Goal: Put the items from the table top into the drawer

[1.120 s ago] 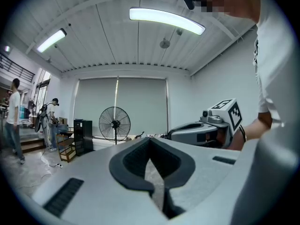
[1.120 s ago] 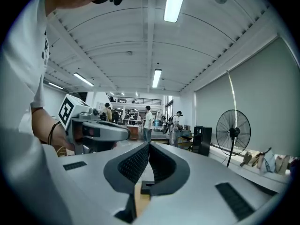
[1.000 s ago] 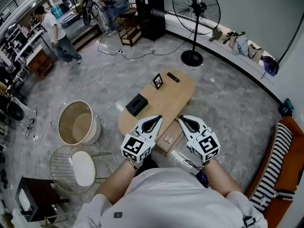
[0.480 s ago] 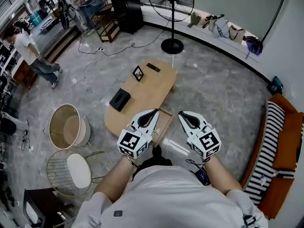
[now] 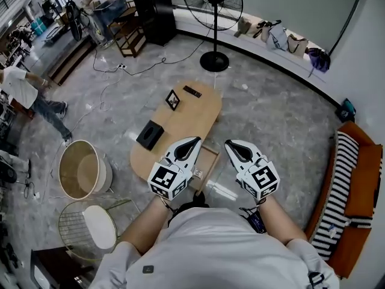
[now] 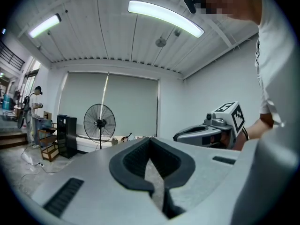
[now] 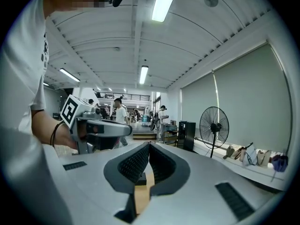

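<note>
An oval wooden table (image 5: 186, 122) stands on the floor below me. On it lie a black box (image 5: 150, 134), a small picture frame (image 5: 173, 99) and a dark remote (image 5: 192, 91). Its drawer (image 5: 206, 162) stands pulled out at the near end. I hold both grippers level at chest height, above the drawer. My left gripper (image 5: 195, 141) (image 6: 150, 139) is shut with nothing in it. My right gripper (image 5: 228, 143) (image 7: 149, 144) is shut and empty too. Each shows in the other's view: the right gripper (image 6: 206, 132), the left gripper (image 7: 101, 128).
A standing fan (image 5: 212, 5) and a black cabinet (image 5: 153, 11) are beyond the table. A round beige tub (image 5: 81, 168) and a wire stool (image 5: 99, 218) stand at the left. An orange sofa (image 5: 361, 191) is at the right. A person (image 5: 24, 95) walks at far left.
Both grippers have shifted sideways with me, still shut and side by side. The table and drawer now sit further left in the head view. The distant person has walked left.
</note>
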`<state>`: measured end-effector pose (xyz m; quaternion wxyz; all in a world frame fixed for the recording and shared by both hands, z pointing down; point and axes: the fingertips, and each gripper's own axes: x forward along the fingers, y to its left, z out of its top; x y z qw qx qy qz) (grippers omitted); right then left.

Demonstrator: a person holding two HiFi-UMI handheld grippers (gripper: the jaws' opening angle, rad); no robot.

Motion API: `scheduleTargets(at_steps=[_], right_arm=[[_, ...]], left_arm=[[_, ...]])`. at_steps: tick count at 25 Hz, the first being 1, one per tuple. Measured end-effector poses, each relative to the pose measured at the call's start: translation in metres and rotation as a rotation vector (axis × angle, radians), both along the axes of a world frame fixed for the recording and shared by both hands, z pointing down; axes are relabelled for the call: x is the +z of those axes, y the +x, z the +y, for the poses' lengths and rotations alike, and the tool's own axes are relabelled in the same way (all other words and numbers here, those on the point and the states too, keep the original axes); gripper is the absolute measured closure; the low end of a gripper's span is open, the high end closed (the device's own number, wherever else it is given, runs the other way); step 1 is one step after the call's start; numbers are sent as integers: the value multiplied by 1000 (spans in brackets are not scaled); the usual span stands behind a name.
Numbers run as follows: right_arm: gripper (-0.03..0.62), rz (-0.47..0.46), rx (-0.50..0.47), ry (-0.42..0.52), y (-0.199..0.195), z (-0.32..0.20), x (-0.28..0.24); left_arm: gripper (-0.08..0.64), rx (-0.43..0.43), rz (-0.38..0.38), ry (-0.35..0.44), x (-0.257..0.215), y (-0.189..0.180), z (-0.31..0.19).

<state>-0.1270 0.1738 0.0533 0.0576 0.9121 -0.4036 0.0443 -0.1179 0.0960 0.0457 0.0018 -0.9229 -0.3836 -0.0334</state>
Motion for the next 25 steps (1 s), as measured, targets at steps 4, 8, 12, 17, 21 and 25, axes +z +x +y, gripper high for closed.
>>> scheduleTargets(at_steps=[4,8,12,17,21,25], right_arm=[[565,8,-18,-7,31,-36,3],[565,17,-35,-5,58,-70,1],[565,1,-68,-9,84,-94,2],[565,0,-132,-8,118,-112,9],[565,-9,-196,-1,147,-122,14],[565,-11,-268,9,188,-120,21]], left_arm=[[551,-15,9,-5,2,26,-35],[551,-27,14,-10,3,52,-67],[551,-56,10,-18,3,75,-88],[551,-120,4,-20,11,102,-106],[551,-173,-6,-11,16,122,-110],[551,-243,-10,0,23,154,-106]])
